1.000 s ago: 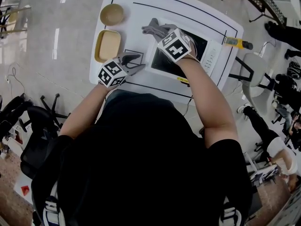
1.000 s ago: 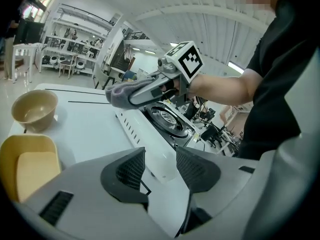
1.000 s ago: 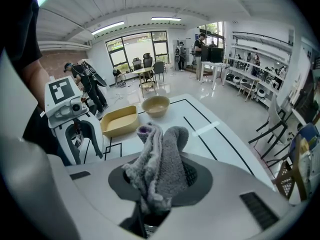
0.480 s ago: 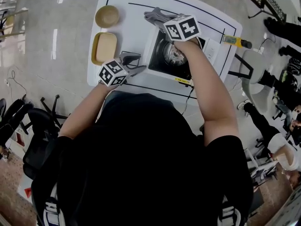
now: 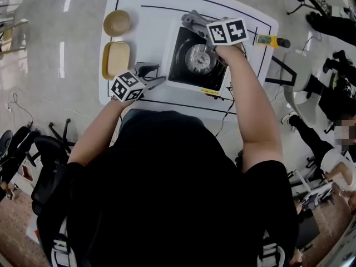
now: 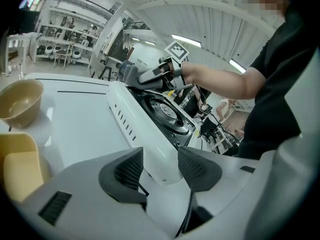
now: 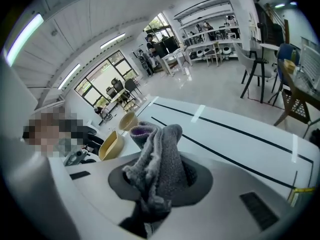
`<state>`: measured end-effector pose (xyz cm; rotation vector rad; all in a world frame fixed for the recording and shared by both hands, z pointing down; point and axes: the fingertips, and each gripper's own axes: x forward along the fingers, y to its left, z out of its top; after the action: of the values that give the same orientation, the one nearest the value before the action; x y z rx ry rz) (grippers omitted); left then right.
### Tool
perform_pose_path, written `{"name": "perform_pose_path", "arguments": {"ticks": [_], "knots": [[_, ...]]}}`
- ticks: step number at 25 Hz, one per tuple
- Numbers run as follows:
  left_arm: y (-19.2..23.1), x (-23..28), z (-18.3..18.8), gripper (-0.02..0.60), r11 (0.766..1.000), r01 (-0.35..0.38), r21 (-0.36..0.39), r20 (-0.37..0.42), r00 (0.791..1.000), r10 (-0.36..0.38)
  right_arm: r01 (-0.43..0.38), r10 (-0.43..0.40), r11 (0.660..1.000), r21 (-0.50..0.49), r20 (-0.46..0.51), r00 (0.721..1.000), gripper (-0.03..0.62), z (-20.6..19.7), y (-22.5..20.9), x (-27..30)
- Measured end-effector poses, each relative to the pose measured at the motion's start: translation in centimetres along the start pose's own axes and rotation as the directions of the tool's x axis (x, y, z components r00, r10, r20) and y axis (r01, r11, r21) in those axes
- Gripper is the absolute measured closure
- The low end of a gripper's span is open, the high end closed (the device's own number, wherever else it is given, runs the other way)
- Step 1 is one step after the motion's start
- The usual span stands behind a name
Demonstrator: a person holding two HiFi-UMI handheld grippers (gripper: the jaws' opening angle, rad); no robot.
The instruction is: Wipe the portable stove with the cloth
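Observation:
The white portable stove (image 5: 194, 60) with its black top and round burner stands on the white table (image 5: 144, 10). My right gripper (image 5: 201, 26) is shut on a bunched grey cloth (image 5: 191, 20) over the stove's far edge. In the right gripper view the cloth (image 7: 160, 154) sticks up out of the gripper (image 7: 159, 186). My left gripper (image 5: 157, 75) rests at the stove's near left corner. In the left gripper view that gripper (image 6: 160, 169) stands open, with the corner of the stove (image 6: 150, 114) between the jaws and no pad pressing on it.
A tan bowl (image 5: 117, 22) and a yellow dish (image 5: 115, 59) sit at the table's left side. A yellow-handled tool (image 5: 270, 40) lies at the right edge. Chairs and people stand on the floor around the table.
My right gripper has carried the cloth from over the stove top to its far edge, rolling as it went, and the burner now shows. The left gripper stayed in place.

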<state>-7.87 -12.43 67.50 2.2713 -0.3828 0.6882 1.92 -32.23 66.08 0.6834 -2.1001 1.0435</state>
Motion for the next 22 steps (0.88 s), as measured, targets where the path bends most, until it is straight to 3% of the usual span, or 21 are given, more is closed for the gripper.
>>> {"name": "perform_pose_path", "arguments": {"ticks": [15,22], "knots": [[-0.9,0.8,0.3,0.351,1.0,-0.005,0.023,-0.033,0.999,0.006,0.065,-0.071,0.981,0.184,0.025,0.997,0.487,-6.2,-8.0,-8.0],[-1.0,1.3,0.2,0.351,0.999,-0.015,0.031,-0.047,0.999,0.016,0.114,-0.119,0.971,0.212,0.013,0.993,0.487,-8.8,-10.8,-10.9]]}}
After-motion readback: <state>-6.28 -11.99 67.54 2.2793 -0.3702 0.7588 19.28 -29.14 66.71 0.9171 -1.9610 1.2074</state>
